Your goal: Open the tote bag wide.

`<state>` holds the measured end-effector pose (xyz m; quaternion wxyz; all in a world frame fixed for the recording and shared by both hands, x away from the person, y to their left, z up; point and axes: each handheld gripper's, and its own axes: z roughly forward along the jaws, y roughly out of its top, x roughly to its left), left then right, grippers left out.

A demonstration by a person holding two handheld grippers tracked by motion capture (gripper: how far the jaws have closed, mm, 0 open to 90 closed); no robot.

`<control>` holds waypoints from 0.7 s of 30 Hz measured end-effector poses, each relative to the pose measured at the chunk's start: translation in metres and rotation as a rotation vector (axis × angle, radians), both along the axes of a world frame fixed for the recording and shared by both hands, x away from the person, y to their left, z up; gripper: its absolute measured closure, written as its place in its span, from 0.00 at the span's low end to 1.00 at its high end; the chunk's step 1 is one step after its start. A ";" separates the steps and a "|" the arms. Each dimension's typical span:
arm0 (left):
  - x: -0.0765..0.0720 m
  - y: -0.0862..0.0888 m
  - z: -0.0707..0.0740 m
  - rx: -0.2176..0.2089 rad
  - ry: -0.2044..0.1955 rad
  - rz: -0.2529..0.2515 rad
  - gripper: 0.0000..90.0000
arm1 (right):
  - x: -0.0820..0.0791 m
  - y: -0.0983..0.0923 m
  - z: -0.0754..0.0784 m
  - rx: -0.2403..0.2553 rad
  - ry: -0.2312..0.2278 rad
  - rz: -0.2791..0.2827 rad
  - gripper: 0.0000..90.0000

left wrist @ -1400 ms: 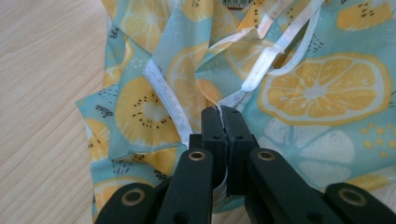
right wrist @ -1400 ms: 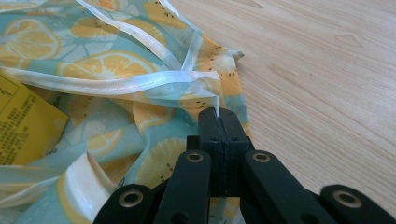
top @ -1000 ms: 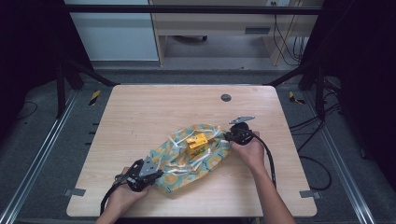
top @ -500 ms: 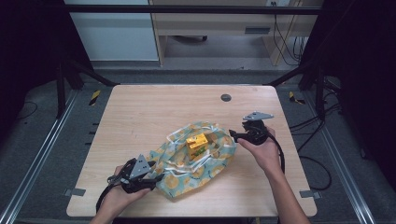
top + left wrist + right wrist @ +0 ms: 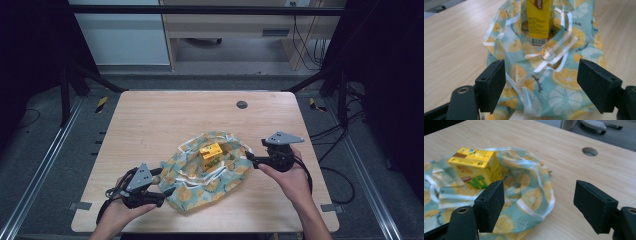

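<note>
Carton (image 5: 211, 154): frame centre, on lemon-print bag (image 5: 200, 187); base hidden by folds.
Left gripper (image 5: 167, 191): lower left, jaws just opened wide, empty.
Right gripper (image 5: 250, 159): same, beside bag's right edge.
Table (image 5: 165, 115): upper half bare.

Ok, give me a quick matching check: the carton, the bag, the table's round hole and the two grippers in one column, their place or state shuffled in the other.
Things:
1. yellow carton
2. lemon-print bag
3. round hole
4. left gripper
5. right gripper

Places or states:
A. far part of the tabletop, beyond the bag
B. open, at the bag's right edge
C. stands inside the bag
D. open, at the bag's near left end
E. lies crumpled on the table

Pairs: 1-C, 2-E, 3-A, 4-D, 5-B
</note>
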<state>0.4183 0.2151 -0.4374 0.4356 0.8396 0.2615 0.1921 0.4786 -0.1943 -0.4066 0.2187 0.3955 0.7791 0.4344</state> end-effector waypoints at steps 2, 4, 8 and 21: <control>0.006 -0.001 0.004 0.006 0.000 0.012 0.26 | -0.004 0.005 -0.006 -0.003 0.007 0.003 0.26; 0.010 -0.002 0.008 0.006 -0.001 0.028 0.26 | -0.008 0.010 -0.012 0.000 0.015 0.003 0.26; 0.021 -0.007 0.014 0.039 -0.009 0.036 0.27 | -0.014 0.023 -0.025 -0.026 0.027 0.020 0.22; 0.076 -0.037 0.012 0.060 0.014 0.049 0.31 | -0.026 0.047 -0.051 -0.105 0.006 0.090 0.15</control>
